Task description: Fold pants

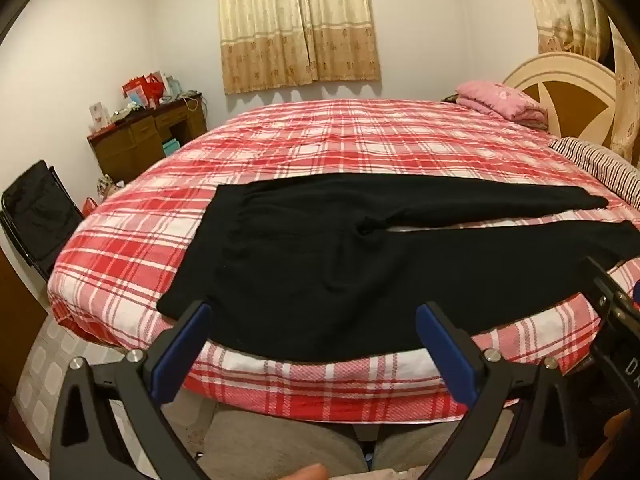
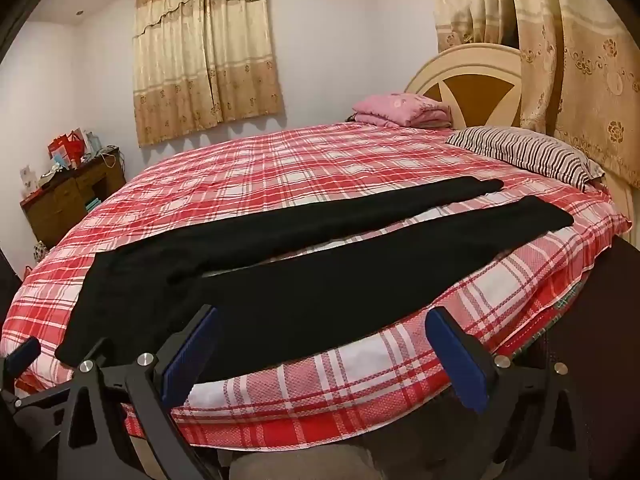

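Note:
Black pants (image 1: 320, 264) lie spread flat on the red plaid bed (image 1: 320, 140), waistband to the left, both legs stretching right with a narrow gap between them. My left gripper (image 1: 314, 312) hovers open over the near edge of the seat part, its blue pads (image 1: 182, 350) wide apart and holding nothing. In the right wrist view the pants (image 2: 304, 280) run from lower left to the leg ends at upper right. My right gripper (image 2: 324, 316) is open above the near leg, close to the bed (image 2: 320, 152) edge. Part of the left gripper shows at that view's lower left.
A pink folded blanket (image 2: 400, 110) and a striped pillow (image 2: 524, 152) lie by the headboard (image 2: 472, 80). A wooden desk (image 1: 148, 136) with boxes stands at the back left, a black folding chair (image 1: 34, 216) by the left wall. Curtains hang behind and to the right.

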A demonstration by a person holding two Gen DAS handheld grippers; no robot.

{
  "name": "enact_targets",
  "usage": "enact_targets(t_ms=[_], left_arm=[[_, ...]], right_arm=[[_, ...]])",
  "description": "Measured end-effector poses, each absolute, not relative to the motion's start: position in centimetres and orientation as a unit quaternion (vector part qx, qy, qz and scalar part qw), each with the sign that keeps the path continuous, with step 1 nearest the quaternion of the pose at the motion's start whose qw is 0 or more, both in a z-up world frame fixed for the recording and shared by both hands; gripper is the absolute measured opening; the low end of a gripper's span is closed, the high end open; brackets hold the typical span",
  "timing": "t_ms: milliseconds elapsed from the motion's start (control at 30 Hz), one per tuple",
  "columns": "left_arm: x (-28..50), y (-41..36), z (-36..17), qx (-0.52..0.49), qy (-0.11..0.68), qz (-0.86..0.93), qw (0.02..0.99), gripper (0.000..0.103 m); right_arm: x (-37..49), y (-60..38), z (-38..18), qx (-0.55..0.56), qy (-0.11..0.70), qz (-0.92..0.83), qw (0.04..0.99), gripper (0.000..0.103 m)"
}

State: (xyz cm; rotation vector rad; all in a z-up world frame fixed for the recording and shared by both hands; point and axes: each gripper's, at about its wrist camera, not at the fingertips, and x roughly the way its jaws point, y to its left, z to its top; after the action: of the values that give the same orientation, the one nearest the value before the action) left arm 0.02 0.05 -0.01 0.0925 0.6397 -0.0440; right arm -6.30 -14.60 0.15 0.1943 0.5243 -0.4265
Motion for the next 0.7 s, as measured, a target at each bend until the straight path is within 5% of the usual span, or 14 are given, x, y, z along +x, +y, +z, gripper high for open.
enact_targets(t_ms=[700], left_arm=[[0.0, 0.8, -0.4, 0.04, 0.323, -0.015, 0.945, 0.103]], right_arm=[[-5.4, -14.5, -1.0, 0.096, 0.286, -0.207, 0.931, 0.102]])
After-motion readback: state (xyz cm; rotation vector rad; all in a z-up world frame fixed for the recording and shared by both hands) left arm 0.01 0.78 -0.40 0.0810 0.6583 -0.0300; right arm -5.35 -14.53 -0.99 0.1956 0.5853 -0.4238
